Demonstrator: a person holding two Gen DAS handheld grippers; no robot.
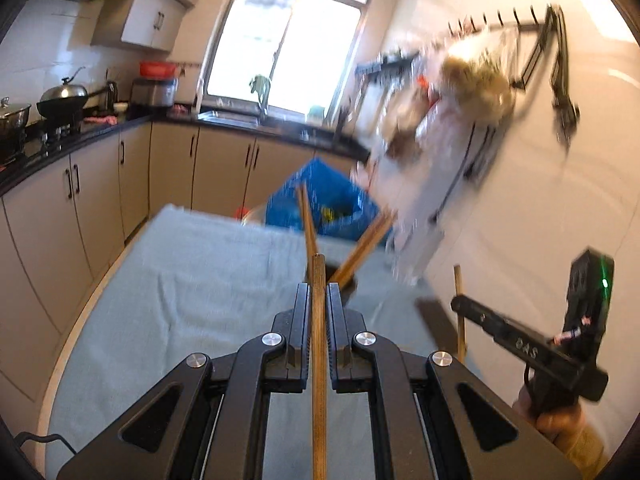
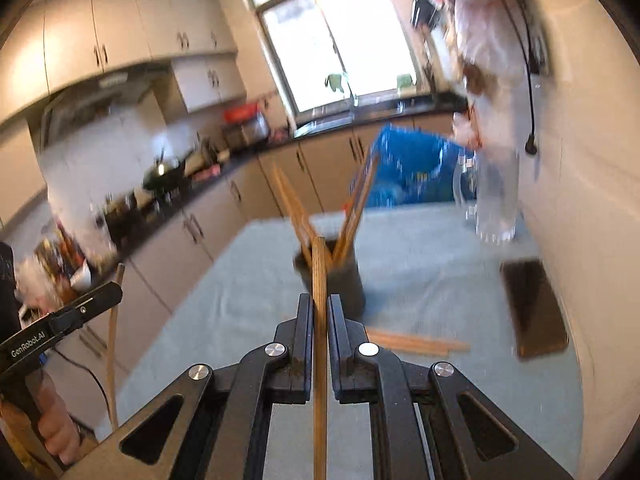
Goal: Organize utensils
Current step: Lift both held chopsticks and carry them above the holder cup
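My left gripper (image 1: 319, 292) is shut on a wooden chopstick (image 1: 319, 360) that runs up between its jaws, above the table. A dark holder (image 1: 344, 280) with several chopsticks (image 1: 306, 216) stands just beyond. My right gripper (image 2: 319, 304) is shut on another wooden chopstick (image 2: 319, 340), right in front of the dark holder (image 2: 340, 280) with several chopsticks (image 2: 290, 204) leaning in it. More chopsticks (image 2: 416, 344) lie flat on the cloth to its right. The right gripper also shows in the left wrist view (image 1: 460, 304), the left gripper in the right wrist view (image 2: 116, 292).
The table has a pale blue-grey cloth (image 2: 420, 264). A dark flat block (image 2: 534, 308) lies at the right by the wall. A clear glass jug (image 2: 484, 200) stands at the far right corner. A blue bag (image 1: 320, 200) sits behind the table. Kitchen counters (image 1: 100, 132) run along the left.
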